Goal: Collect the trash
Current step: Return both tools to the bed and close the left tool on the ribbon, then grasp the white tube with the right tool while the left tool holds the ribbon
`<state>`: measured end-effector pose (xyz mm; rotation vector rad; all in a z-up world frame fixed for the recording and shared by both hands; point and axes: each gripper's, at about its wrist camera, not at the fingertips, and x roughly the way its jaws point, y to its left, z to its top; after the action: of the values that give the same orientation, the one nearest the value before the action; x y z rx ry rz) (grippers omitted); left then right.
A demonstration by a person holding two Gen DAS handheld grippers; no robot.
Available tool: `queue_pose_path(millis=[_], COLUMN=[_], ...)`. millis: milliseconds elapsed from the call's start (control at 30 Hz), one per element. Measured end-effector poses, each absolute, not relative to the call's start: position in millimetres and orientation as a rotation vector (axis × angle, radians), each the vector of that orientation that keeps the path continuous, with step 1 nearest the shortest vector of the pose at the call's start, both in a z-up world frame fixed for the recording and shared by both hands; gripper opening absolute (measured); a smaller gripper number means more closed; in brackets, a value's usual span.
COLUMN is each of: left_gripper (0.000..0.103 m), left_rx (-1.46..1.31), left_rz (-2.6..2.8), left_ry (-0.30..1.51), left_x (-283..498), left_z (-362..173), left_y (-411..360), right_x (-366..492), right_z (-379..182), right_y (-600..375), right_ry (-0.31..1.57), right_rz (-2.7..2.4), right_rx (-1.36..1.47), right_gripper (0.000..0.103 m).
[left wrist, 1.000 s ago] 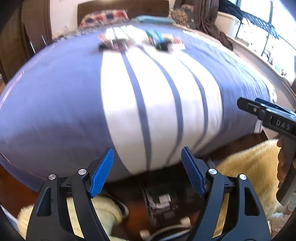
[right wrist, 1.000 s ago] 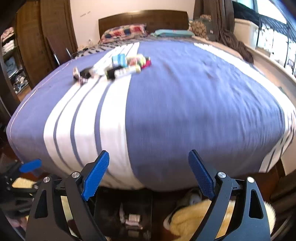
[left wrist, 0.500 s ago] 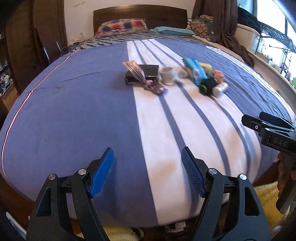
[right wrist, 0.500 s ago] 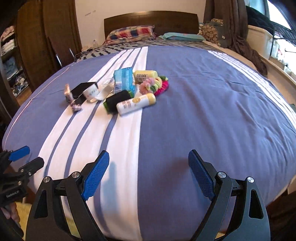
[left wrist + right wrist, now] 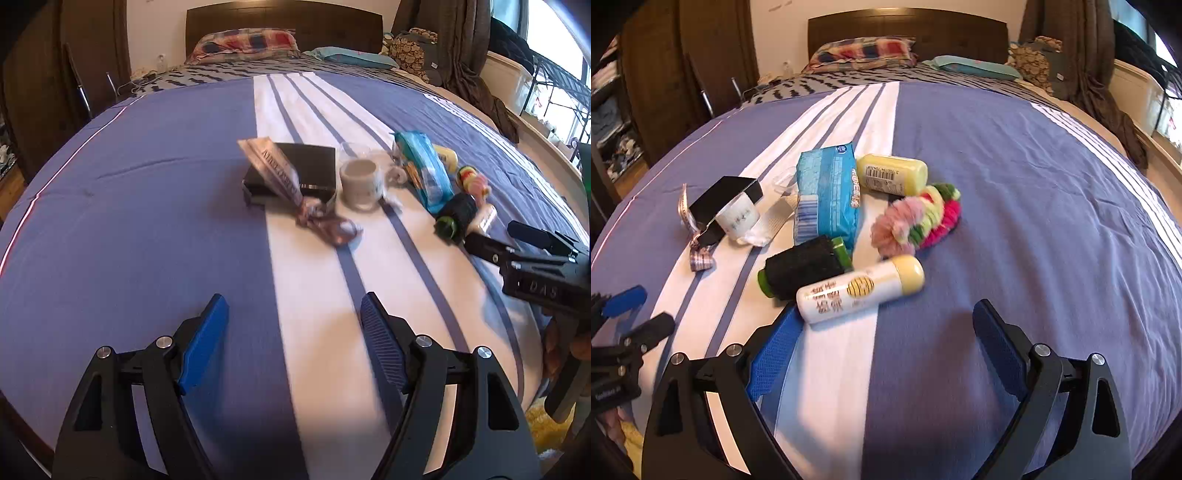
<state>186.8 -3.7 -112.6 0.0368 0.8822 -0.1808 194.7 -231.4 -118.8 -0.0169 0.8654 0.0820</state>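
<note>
Approaching: I have both claws angled down over the near part of the bed, heading for the cluster of clutter on the white stripes.
Left claw: jaws wide apart, nothing between them, only bedspread under the blue pads; it is lined up toward the crumpled wrapper.
Right claw: jaws opening, nothing gripped; the white bottle lies just ahead, its near end almost over the left pad, not between the pads.
Trash, as I judge it: the crumpled foil wrapper, draped over the black box and trailing toward me; a clear plastic scrap behind the mug may count too, though it is too faint to be sure.
Not trash, probably: white mug, blue tissue pack, yellow bottle, black roller with green ends, knitted scrunchies, all bunched mid-bed, well away from the edges.
Why so: I keep the jaws spread while closing in so a flimsy wrapper can slip between the pads without being pushed away.
Next: I would bring the left claw up to the wrapper's loose twisted end, clear of the box and mug.
Risk: thin foil may slide on the bedspread or drag the box.
</note>
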Motion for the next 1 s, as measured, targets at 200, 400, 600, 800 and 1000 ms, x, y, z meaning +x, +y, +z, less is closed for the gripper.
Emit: queue_pose_path(millis=[200,400,600,800,1000], left_gripper=[0.067,0.052,0.02,0.0,0.0], left_rx=[0.029,0.028,0.031,0.026,0.024], left_rz=[-0.2,-0.219,-0.234,-0.252,-0.267], left_ry=[0.885,0.882,0.873,0.868,0.863], left_x=[219,242,241,229,206], left_z=[-114,-117,-116,-116,-115], left_y=[-14,-22,-24,-21,-21], right_x=[212,211,205,185,158], right_z=[-121,-121,-119,-118,-115], right_y=[-227,-224,-225,-225,-227], right_ry=[0.871,0.852,0.843,0.84,0.835], right_rz=[0.108,0.133,0.137,0.143,0.146], right_rx=[-0.042,-0.052,-0.043,-0.036,-0.014], right_gripper=[0.093,0.074,0.069,0.069,0.069])
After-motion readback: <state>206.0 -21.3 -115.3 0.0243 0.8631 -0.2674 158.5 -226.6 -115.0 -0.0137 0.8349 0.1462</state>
